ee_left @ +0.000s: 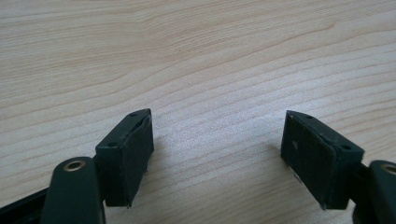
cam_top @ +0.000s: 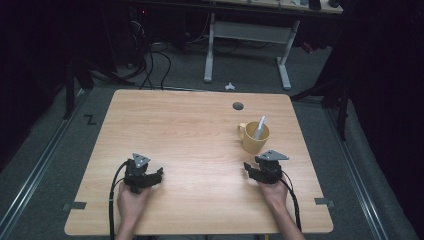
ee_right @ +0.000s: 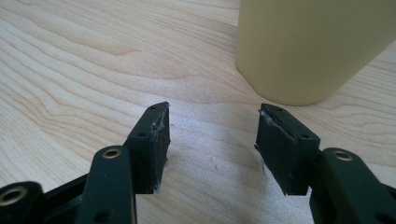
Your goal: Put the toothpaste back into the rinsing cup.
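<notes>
mug [cam_top: 255, 137] toward right edge of bench [cam_top: 190, 150], white stick-like item [cam_top: 259, 127] inside | right gripper [cam_top: 248, 169] just beside it, jaws apart, empty | left gripper [cam_top: 159, 173] jaws apart, empty | likely rigid, smooth, breakable; grasp wall or handle

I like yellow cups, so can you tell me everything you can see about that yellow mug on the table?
The yellow mug stands upright on the pale wooden table, toward its far right side. It looks like glazed ceramic, plain, with smooth walls. Its handle points left. A white stick-like thing leans inside it, poking above the rim. The right claw rests just in front of it, open and not touching. In the right gripper view the mug's lower wall fills the top right corner.
</notes>
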### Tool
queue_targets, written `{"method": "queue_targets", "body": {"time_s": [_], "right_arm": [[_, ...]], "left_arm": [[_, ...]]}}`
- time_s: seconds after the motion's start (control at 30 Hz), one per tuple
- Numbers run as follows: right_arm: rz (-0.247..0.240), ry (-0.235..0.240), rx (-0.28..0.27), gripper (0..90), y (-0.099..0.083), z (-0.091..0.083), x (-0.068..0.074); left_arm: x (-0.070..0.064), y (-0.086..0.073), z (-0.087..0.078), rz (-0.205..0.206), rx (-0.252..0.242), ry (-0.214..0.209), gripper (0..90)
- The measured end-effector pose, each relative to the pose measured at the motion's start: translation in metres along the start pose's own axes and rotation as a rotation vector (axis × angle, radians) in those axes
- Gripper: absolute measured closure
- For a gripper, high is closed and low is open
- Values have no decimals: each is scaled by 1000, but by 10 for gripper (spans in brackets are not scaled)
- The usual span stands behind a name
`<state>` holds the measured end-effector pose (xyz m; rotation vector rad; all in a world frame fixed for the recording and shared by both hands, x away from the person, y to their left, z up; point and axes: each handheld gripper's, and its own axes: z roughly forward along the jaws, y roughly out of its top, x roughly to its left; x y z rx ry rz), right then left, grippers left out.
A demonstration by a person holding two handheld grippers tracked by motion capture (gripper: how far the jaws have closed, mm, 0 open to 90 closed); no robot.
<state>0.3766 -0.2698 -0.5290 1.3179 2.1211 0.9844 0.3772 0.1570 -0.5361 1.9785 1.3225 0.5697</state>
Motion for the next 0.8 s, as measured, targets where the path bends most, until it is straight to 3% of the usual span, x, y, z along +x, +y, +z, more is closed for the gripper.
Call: {"method": "queue_targets", "body": {"time_s": [0.2,0.8], "right_arm": [[-13,-20,54,436,2,4,1],[1,-25,59,397,1,5,1]], "left_arm": [[0,0,0,1,1,0,258],[0,0,0,1,2,-1,258]]}}
